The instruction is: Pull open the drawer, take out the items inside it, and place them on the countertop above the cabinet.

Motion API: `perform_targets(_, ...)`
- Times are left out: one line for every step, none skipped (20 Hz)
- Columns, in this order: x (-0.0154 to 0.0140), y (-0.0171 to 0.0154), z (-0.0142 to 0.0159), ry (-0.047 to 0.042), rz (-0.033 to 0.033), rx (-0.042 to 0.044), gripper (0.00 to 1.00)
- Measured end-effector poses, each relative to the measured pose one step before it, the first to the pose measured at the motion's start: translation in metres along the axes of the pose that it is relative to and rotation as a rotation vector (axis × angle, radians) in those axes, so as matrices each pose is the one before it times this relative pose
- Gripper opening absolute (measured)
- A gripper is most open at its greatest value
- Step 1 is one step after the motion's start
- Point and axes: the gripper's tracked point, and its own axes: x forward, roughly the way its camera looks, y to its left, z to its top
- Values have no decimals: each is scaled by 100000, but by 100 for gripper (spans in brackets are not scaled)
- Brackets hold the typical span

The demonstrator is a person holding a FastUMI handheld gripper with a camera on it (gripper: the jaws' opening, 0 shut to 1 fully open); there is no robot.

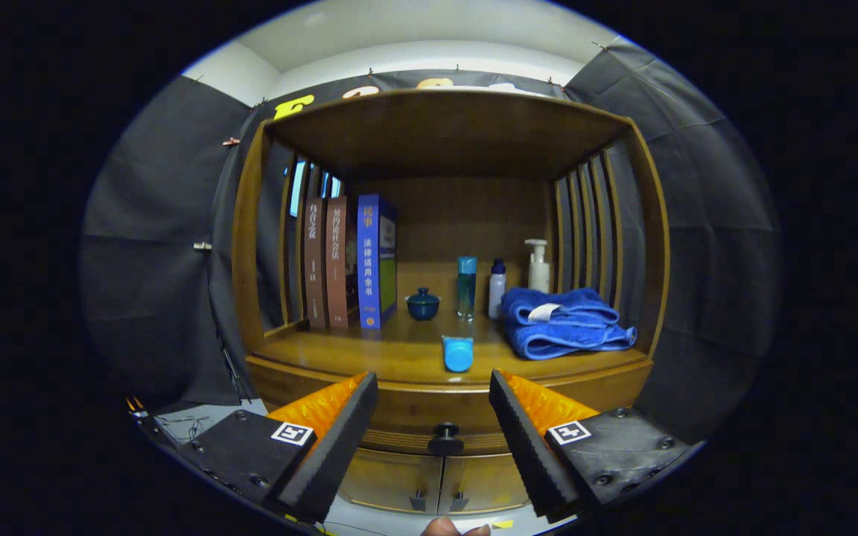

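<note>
The gripper [433, 406] is spread wide, holding nothing; the drawer knob [445, 439] sits between its fingers. A blue tube [457, 353] lies on the countertop [399, 361], seemingly pointing lengthwise toward the fingers.

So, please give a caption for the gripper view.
Open hand-held gripper faces the shut drawer's knob, below a blue tube on the countertop.

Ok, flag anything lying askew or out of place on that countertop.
One thing: the blue tube lies on its side near the countertop's front edge, while the bottles behind it stand upright. The towel is loosely folded, books upright. The gripper is open, with the drawer knob between its fingers, untouched.
</note>
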Motion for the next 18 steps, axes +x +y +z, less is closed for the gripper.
perform_targets(-665, 32, 1625, -1313, 202, 1886, 98)
perform_targets(-601, -71, 1526, -600, 10, 1438, 98)
perform_targets(-742, -113, 1543, -488, -166, 1075, 98)
perform_targets(-839, -20, 1491, -609, -25, 760, 98)
perform_targets(-663, 17, 1525, -950, -628, 433, 98)
perform_targets(-684, 47, 1488, -1253, -236, -333, 98)
perform_targets(-694, 69, 1391, -735, -672, -1191, 98)
perform_targets(-750, 266, 1337, -936, -114, -921, 98)
perform_targets(-708, 555, 1291, -1034, 118, -486, 98)
perform_targets(-512, 653, 1230, -1152, 404, -571, 98)
perform_targets(-638, 662, 949, -639, 693, -1061, 98)
perform_targets(-506, 556, 648, 78, -277, -560, 98)
perform_targets(-623, 451, 568, 310, -635, 404, 98)
perform_targets(-527, 688, 408, -155, 353, 1175, 99)
perform_targets(-627, 741, 345, -441, 925, 676, 99)
perform_targets(-417, 212, 111, -240, -110, -189, 99)
perform_targets(-465, -57, 75, -582, -588, -167, 99)
perform_targets(113, -259, -952, -131, -1195, -435, 99)
